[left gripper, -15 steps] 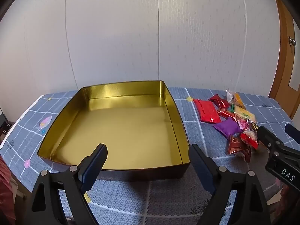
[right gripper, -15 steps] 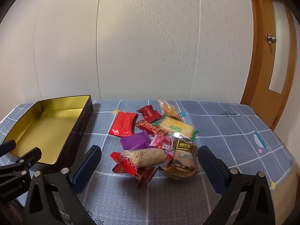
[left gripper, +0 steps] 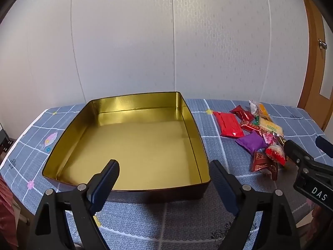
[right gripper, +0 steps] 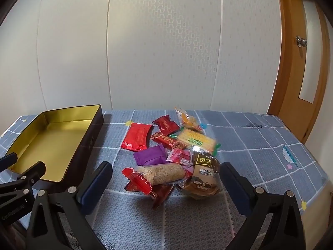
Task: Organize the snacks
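Both grippers, left (left gripper: pixel 164 179) & right (right gripper: pixel 165 184), gape w/ nothing held, right aimed at snack pile (right gripper: pixel 172 152) beside bare tin (left gripper: pixel 193 125), prob. for first pick.

We see soft, even daylight on both views. The tin (left gripper: pixel 129 137) shows mild golden glare on its far wall. Fisheye bending curves the wall (right gripper: pixel 166 41), and corners go black.

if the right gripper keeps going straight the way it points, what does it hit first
Most likely the clear-wrapped roll snack with red ends, lying nearest in the pile between the open right gripper fingers; the brown packet sits just beside it. Depth is uncertain.
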